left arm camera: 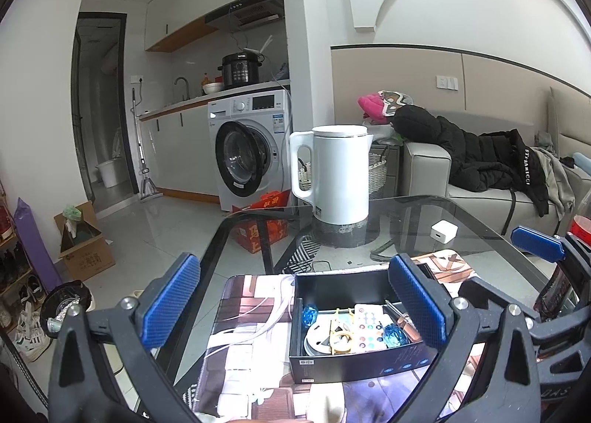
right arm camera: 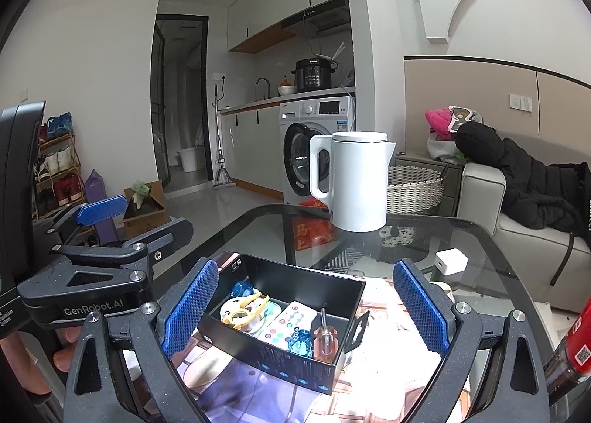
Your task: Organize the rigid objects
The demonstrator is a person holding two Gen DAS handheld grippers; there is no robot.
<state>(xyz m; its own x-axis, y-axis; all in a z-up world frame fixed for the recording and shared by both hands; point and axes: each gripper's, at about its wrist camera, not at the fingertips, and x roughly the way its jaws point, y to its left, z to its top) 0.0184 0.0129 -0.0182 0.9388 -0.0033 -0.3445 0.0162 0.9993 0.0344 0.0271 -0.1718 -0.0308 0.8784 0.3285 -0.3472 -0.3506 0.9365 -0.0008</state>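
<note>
In the left wrist view, the left tool (left arm camera: 293,308) stands with its two blue-padded fingers spread wide and nothing between them, hovering over the near edge of the glass counter (left arm camera: 480,223). Between and just beyond the pads sits an open black box (left arm camera: 354,362) on a printed mat (left arm camera: 251,341). Inside the box lie a white remote with coloured buttons (left arm camera: 369,329), a round white reel (left arm camera: 321,340) with a yellow plastic piece (left arm camera: 341,341) on top, two blue faceted pieces (left arm camera: 395,336), one by the left wall and one by the right, and a screwdriver (left arm camera: 400,316) along the right wall. A white kettle (left arm camera: 336,179) stands upright farther back on the counter, with a small white charger (left arm camera: 443,231) to its right. The right tool (left arm camera: 537,244) shows at the right edge, one blue pad visible. In the right wrist view, the right tool (right arm camera: 306,308) is likewise wide open and empty, its pads flanking the same black box (right arm camera: 295,360), which lies at an angle on the mat. Here the remote (right arm camera: 291,323) rests in the middle, the reel and yellow piece (right arm camera: 245,310) to its left, one blue piece (right arm camera: 300,341) near the front and the amber-handled screwdriver (right arm camera: 325,340) at the right end. The left tool (right arm camera: 103,210) appears at the left, well apart from the box, and the kettle (right arm camera: 358,183) stands behind.
</note>
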